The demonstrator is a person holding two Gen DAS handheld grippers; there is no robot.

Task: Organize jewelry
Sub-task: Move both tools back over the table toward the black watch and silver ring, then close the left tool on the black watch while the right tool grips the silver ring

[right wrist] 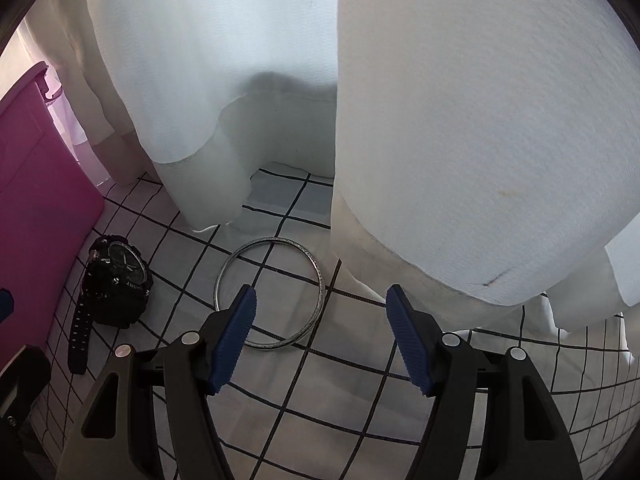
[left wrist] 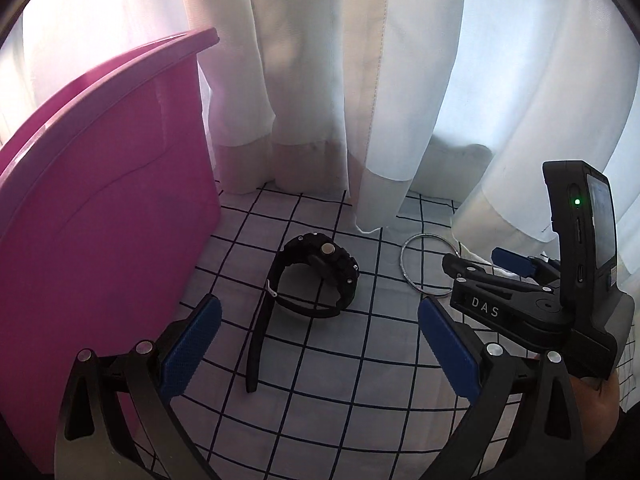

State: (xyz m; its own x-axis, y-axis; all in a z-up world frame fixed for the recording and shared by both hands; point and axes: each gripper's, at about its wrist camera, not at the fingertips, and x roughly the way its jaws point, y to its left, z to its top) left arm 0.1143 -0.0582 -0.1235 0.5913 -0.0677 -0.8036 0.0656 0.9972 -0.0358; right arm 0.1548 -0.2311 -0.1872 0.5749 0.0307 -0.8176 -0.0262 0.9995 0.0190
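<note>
A black sport watch (left wrist: 316,276) lies on the white checked cloth (left wrist: 320,380), its strap trailing toward me. It also shows in the right wrist view (right wrist: 116,280). A thin silver bangle (right wrist: 270,292) lies flat to its right; in the left wrist view the bangle (left wrist: 404,264) is partly hidden by the right gripper. My left gripper (left wrist: 320,344) is open and empty, just short of the watch. My right gripper (right wrist: 322,340) is open and empty, its left fingertip (right wrist: 240,320) over the bangle's near rim. The right gripper shows at the right in the left wrist view (left wrist: 476,266).
A tall pink plastic bin (left wrist: 100,208) stands left of the watch; it also shows in the right wrist view (right wrist: 36,200). White curtains (left wrist: 360,80) hang down to the cloth behind the jewelry and brush close to the bangle (right wrist: 460,140).
</note>
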